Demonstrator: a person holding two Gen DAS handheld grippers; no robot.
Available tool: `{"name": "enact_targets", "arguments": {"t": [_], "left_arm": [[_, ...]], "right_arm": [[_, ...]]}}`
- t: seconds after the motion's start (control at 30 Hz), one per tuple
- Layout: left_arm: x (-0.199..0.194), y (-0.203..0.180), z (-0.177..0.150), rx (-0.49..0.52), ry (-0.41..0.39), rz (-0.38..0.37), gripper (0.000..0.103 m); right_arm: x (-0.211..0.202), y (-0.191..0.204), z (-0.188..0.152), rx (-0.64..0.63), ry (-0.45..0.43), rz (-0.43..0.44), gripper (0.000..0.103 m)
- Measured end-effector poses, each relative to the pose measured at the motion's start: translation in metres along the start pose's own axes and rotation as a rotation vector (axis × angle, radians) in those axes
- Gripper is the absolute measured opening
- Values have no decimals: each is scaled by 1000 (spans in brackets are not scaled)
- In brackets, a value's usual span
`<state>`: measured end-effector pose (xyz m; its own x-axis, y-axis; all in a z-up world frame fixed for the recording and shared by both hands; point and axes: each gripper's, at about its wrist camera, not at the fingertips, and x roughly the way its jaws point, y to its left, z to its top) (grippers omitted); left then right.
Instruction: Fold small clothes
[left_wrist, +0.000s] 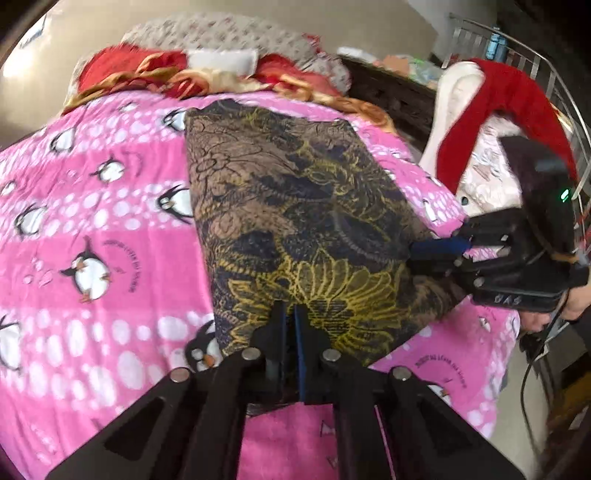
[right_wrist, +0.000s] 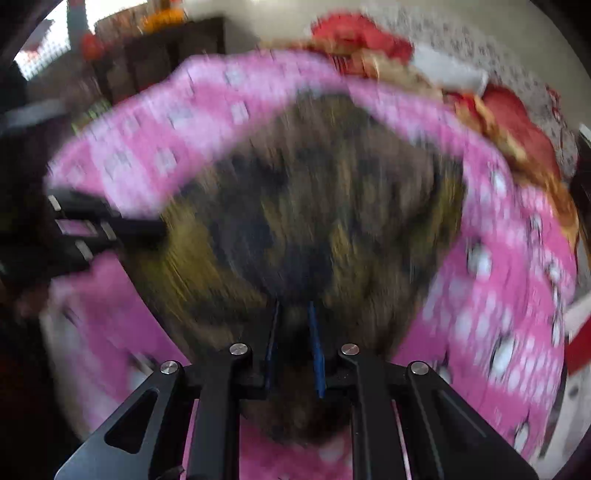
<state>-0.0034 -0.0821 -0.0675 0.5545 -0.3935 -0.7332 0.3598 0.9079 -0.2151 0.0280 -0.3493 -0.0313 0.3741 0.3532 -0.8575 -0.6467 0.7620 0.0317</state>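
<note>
Floral cloth (left_wrist: 295, 206) – on pink blanket (left_wrist: 92, 229) – pinched by left tongs (left_wrist: 290, 314) and right tongs (left_wrist: 413, 254) (both clamped).

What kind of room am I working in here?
Most likely a bedroom: a bed under a pink penguin blanket, pillows heaped at its far end, dark wooden furniture beside it.

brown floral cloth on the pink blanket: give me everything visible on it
The brown floral cloth is a thin printed fabric, tan-brown with dark blue patches and yellow outlined flowers. It lies spread over the pink penguin blanket, roughly rectangular, its far edge flat and straight. The left gripper has its jaws shut on the near edge; the right gripper pinches the right-hand edge, where the cloth bunches and lifts a little. The right wrist view is too blurred to add detail.
</note>
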Motion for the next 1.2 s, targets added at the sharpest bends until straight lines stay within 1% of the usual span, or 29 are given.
{"name": "enact_targets", "arguments": {"t": [0.03,0.1,0.17,0.2,0.23,0.3,0.33,0.37,0.4,0.43,0.47,0.5,0.53,0.57,0.6,0.63,0.7,0.73,0.77,0.8,0.83,0.9,0.97,1.03,1.07,1.1,1.13,1.17,1.2], "left_arm": [[0,-4,-1,14,-12,13,3],[-1,-4,2,11,-8,16,2],[-10,-2,10,4,-10,5,2],[-13,-2,18,-4,-24,-1,2],[-24,2,32,-16,-70,-5,3],[-31,5,51,-34,-125,17,3],[-23,9,72,-60,-128,34,3],[-13,11,85,-78,-120,45,3],[-4,12,94,-87,-114,53,3],[11,14,104,-102,-95,68,3],[34,19,111,-128,-44,82,3],[46,22,113,-147,-8,80,3],[64,27,109,-176,53,71,3],[82,34,101,-208,122,71,3],[82,35,98,-216,112,63,3],[77,34,100,-200,95,62,3],[65,33,109,-195,85,52,3],[58,34,118,-196,56,46,3],[51,33,126,-195,25,46,3],[47,34,136,-194,-6,51,9],[46,36,151,-195,-44,60,18],[52,39,172,-217,-80,96,27],[70,38,188,-215,-98,133,28],[89,39,193,-208,-94,144,30],[104,40,190,-204,-64,178,30],[113,43,190,-198,-52,195,30],[120,44,185,-193,-52,202,32],[125,46,180,-198,-59,201,32],[129,48,177,-209,-63,197,32]], "right_arm": [[-1,-7,-6,57,-25,24,27],[-4,-15,-7,112,-27,44,27],[-8,-13,0,94,-4,34,27],[-12,-13,7,93,7,32,27],[-21,-15,16,103,-10,16,27],[-35,-14,33,146,-74,-23,27],[-38,-19,47,204,-98,-55,28],[-36,-22,61,252,-106,-81,28],[-31,-21,72,271,-110,-108,28],[-23,-21,82,276,-108,-141,27],[-12,-20,89,276,-97,-169,27],[-2,-20,89,275,-74,-200,27],[13,-25,88,274,-25,-250,27],[34,-36,79,300,54,-271,27],[40,-44,69,326,60,-235,27],[36,-47,65,341,33,-215,27],[24,-52,68,368,30,-181,28],[18,-55,70,394,17,-163,28],[9,-59,76,427,-21,-139,28],[2,-62,84,445,-58,-129,28],[-2,-63,93,455,-92,-137,28],[-1,-67,113,496,-152,-185,29],[13,-74,125,572,-174,-242,29],[33,-84,130,631,-176,-258,29],[43,-89,130,629,-168,-279,29],[57,-93,127,614,-145,-315,30],[67,-96,121,596,-141,-319,36],[75,-97,112,556,-164,-313,39],[75,-99,107,553,-174,-299,39]]}}
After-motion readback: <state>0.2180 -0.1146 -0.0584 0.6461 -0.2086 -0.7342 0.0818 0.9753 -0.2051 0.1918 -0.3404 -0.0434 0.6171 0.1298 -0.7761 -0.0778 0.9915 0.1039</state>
